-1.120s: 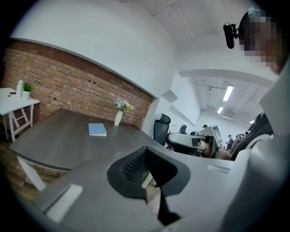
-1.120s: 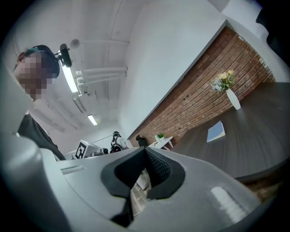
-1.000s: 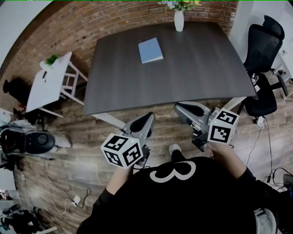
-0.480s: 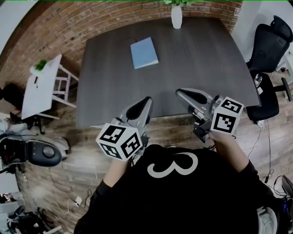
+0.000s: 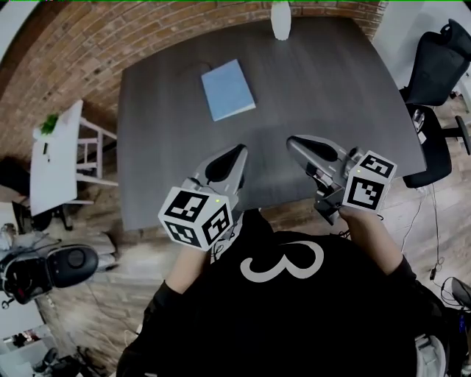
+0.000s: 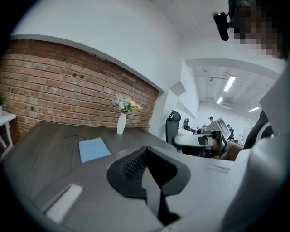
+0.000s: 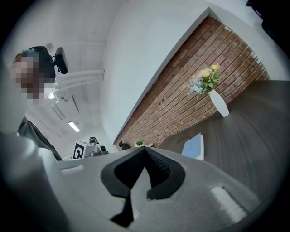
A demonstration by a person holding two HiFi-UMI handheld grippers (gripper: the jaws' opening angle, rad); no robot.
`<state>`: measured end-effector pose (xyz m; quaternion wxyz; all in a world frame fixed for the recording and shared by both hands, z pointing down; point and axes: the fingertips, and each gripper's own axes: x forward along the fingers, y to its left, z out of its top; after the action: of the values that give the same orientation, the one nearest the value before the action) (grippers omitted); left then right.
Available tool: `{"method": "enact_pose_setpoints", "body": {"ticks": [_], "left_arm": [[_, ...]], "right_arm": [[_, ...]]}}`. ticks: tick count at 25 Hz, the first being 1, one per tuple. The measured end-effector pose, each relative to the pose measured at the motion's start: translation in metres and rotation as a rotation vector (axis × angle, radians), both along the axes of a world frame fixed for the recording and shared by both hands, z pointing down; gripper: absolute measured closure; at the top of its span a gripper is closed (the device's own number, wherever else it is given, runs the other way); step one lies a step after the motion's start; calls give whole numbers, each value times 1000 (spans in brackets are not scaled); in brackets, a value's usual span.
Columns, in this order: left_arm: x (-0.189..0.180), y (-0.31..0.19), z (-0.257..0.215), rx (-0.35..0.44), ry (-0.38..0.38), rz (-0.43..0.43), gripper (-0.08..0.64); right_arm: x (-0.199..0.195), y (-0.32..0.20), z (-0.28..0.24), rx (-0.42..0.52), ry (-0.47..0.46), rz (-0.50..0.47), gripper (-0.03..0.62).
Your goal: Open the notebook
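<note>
Both tools are empty, jaws pressed together; the left tool (image 5: pixel 236 152) and the right tool (image 5: pixel 294 141) hang side by side just past the near edge of the tabletop (image 5: pixel 338 96); the blue notebook (image 5: pixel 228 90) lies shut and flat well ahead of them, a little left of the left tool's line.

From where I stand the trouble looks like this: a closed tip can only push on that cover, and a thin book on a smooth tabletop would likely skate off rather than open; one tool probably has to pin it while the other parts its jaws at the free edge; which side is the spine I cannot tell, and working the wrong side would drag the whole book; a grab that goes too deep could take pages with the cover or crease them. The vase (image 5: pixel 280 20) stands beyond the notebook, tall and narrow; a hard shove forward might carry the book into it.

Room is generous; bare tabletop lies between tools and book and out to the right tool's right; the book sits well in from every edge; the office chair (image 5: pixel 440 62) and white side table (image 5: pixel 55 158) stand clear on either side.
</note>
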<state>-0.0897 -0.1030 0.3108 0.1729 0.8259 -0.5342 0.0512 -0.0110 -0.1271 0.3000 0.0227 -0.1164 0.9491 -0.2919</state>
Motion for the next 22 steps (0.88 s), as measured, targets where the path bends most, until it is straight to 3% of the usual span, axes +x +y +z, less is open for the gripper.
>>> {"method": "enact_pose_setpoints", "body": {"ticks": [9,22], "left_arm": [[-34,-78,31,-57,-82,62,534],[-47,-161,100,-118,-236,93,427]], "right_arm": [[-22,-60,31,-88,16,110,591],[-21,-103,83,-180,59,205,591]]}}
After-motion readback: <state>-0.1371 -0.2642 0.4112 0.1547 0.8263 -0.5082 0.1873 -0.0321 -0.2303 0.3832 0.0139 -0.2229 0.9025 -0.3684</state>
